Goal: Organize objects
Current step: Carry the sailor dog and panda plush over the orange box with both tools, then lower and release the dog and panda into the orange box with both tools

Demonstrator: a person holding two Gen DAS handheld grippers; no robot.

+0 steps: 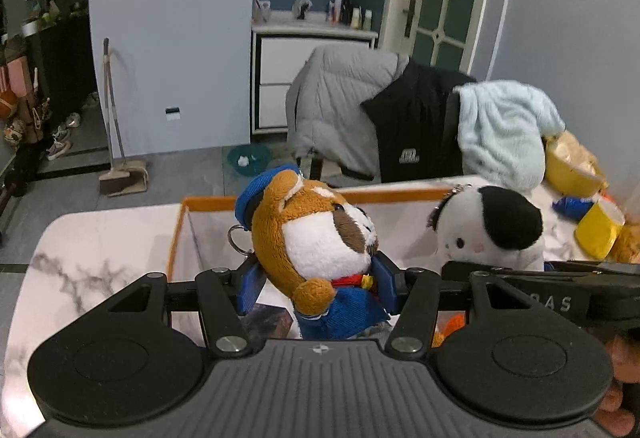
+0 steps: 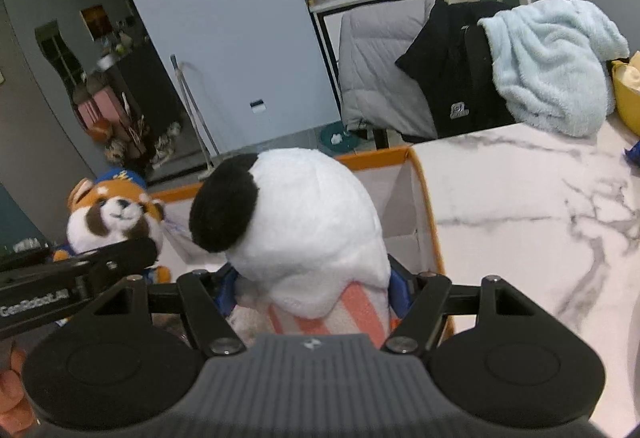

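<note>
My left gripper [image 1: 320, 288] is shut on a brown-and-white plush animal in a blue cap and blue jacket [image 1: 316, 238]. It holds the toy above an orange-rimmed white box [image 1: 208, 203] on the marble table. My right gripper [image 2: 316, 292] is shut on a white plush with a black ear and orange-striped body [image 2: 304, 238], also over the box [image 2: 424, 198]. Each toy shows in the other view: the white plush [image 1: 492, 226] to the right, the brown plush [image 2: 116, 214] to the left. The box floor is mostly hidden.
The marble table [image 2: 520, 222] stretches to the right. Yellow containers and a blue packet [image 1: 580, 206] sit at the table's far right. A chair draped with grey, black and light blue clothes [image 1: 400, 118] stands behind the table. A broom [image 1: 116, 142] leans on the wall.
</note>
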